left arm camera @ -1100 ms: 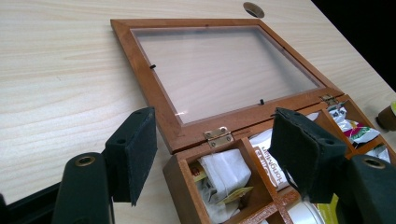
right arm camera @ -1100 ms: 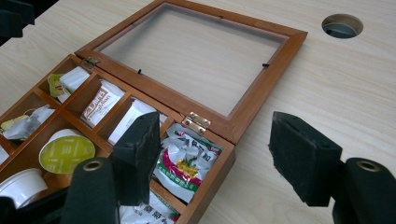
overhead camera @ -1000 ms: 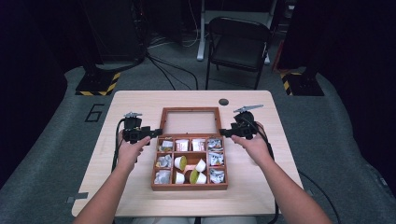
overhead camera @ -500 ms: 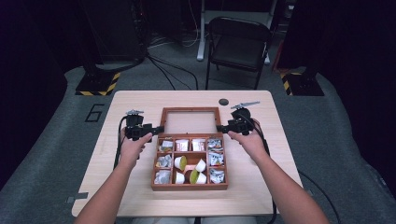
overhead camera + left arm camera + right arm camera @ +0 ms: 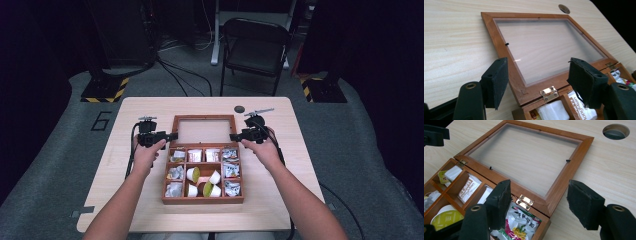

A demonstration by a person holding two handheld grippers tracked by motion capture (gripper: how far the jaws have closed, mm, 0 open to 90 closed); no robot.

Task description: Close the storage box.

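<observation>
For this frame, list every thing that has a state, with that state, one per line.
Wooden box: open, compartments filled with packets and small cups.
Glass-paned lid: swung fully back, lying flat on the table.
Left gripper: jaws open, astride the lid's hinge corner, nothing gripped.
Right gripper: jaws open, astride the other hinge corner, nothing gripped.
Folding chair: unfolded, unoccupied.

A brown wooden box (image 5: 202, 200) lies at the centre of the high view, its base divided into a grid of compartments that hold white sachets, silvery printed packets and small white cups with yellow-green lids. Its lid (image 5: 203, 119), a wooden frame round a clear pane, is swung fully open and lies flat on the table above the base, joined to it by two brass hinges (image 5: 548, 92).
</observation>
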